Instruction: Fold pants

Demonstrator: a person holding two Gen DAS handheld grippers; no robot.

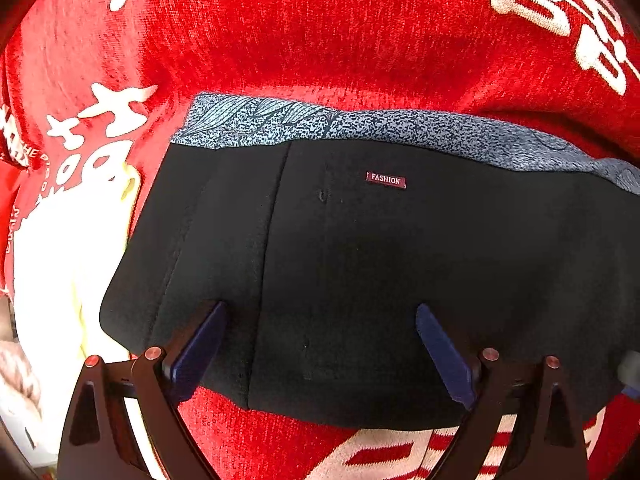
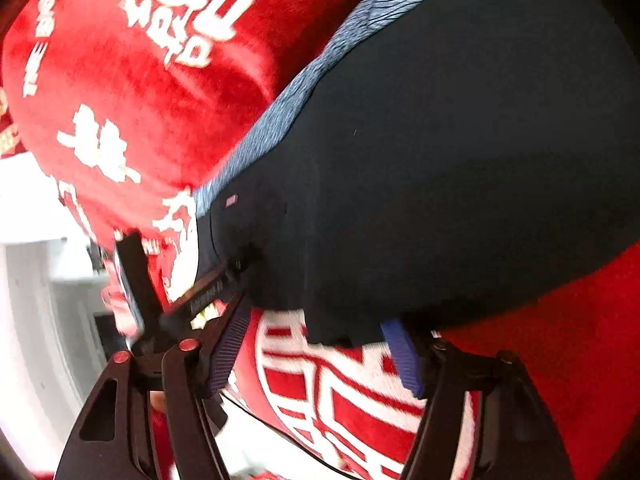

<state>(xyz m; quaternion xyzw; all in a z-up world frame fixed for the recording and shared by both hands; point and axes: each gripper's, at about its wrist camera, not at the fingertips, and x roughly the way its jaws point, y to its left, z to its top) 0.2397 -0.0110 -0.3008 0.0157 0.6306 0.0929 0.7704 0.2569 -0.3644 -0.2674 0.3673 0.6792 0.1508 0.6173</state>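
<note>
The black pants [image 1: 380,264] lie folded into a broad block on a red blanket [image 1: 304,32]. A grey-blue patterned lining band [image 1: 360,124] shows along the far edge, and a small red "FASHION" label [image 1: 386,180] sits on top. My left gripper [image 1: 320,312] is open, its blue-padded fingers [image 1: 200,344] spread over the near part of the pants. In the right wrist view the pants [image 2: 460,152] fill the upper right. My right gripper [image 2: 316,320] is open at the pants' near edge, fingers [image 2: 402,354] apart, holding nothing. The left gripper shows there too [image 2: 132,280].
The red blanket with white characters [image 2: 160,92] covers the whole work surface. A white patch of the blanket print [image 1: 60,264] lies left of the pants. A white surface [image 2: 32,280] lies beyond the blanket's left edge.
</note>
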